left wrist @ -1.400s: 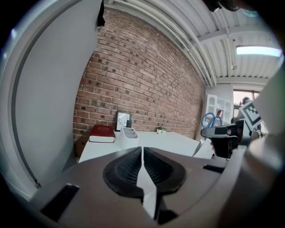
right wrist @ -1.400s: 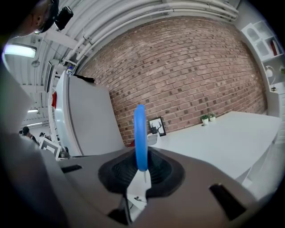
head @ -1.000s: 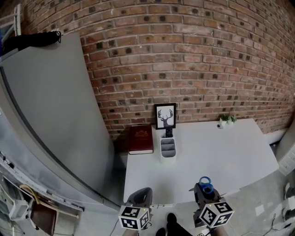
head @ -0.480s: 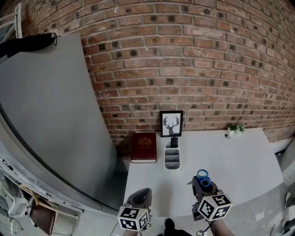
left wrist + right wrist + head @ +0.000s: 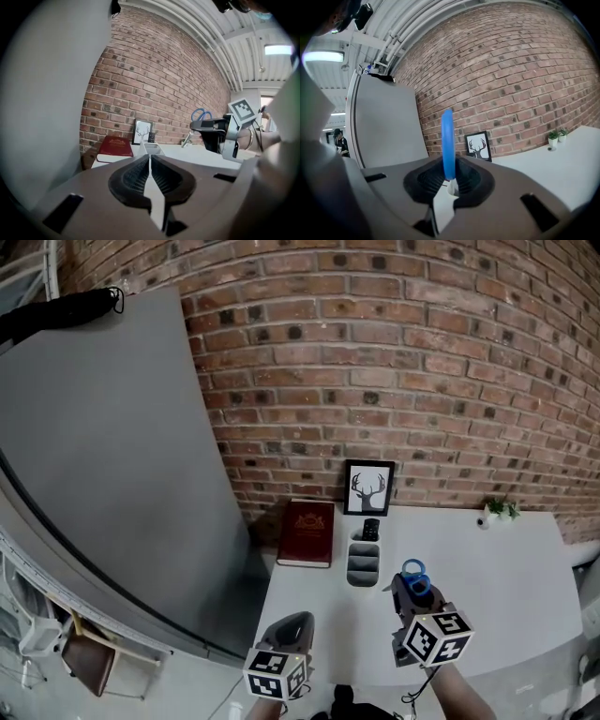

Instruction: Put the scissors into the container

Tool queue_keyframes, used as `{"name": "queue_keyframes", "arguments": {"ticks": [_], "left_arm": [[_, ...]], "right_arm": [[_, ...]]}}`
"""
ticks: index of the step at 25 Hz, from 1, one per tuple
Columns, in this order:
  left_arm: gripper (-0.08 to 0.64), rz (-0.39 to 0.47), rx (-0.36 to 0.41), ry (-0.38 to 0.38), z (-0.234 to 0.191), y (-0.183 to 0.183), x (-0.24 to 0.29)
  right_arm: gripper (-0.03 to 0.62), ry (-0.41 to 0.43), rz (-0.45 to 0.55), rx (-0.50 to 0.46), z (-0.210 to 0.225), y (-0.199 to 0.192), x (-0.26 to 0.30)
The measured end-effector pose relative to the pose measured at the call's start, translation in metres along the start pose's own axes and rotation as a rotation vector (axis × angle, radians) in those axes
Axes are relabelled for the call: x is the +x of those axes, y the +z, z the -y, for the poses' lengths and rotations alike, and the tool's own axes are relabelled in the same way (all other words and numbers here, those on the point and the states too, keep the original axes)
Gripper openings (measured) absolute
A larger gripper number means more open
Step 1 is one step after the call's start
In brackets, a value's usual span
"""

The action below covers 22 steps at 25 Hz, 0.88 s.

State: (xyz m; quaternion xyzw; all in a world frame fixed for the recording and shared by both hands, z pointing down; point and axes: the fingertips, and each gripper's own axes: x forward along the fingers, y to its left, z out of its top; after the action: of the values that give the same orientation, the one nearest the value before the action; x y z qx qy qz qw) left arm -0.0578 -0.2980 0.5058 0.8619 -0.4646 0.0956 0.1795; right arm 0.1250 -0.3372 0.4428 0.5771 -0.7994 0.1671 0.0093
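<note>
Scissors gripped, container just beyond, to the left
The right gripper, the nearer one, was clamped on the scissors, blue handle poking out past its jaws; the left gripper was closed on nothing at the near edge.

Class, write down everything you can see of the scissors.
The scissors have blue, plastic-looking handle loops, seen edge-on in the right gripper view. The right gripper is shut on them below the loops, which stick up above its jaws. They hang over the table, short of the container. Their blades cannot be made out.
</note>
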Motion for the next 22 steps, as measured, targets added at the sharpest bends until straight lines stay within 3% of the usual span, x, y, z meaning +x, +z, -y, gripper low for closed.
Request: {"name": "queue_keyframes", "arguments": {"ticks": [22], "left_arm": [[0.021, -0.022, -0.025, 0.091, -0.015, -0.003, 0.009]], "right_arm": [[0.040, 0.041, -0.061, -0.008, 0.035, -0.023, 0.098]]}}
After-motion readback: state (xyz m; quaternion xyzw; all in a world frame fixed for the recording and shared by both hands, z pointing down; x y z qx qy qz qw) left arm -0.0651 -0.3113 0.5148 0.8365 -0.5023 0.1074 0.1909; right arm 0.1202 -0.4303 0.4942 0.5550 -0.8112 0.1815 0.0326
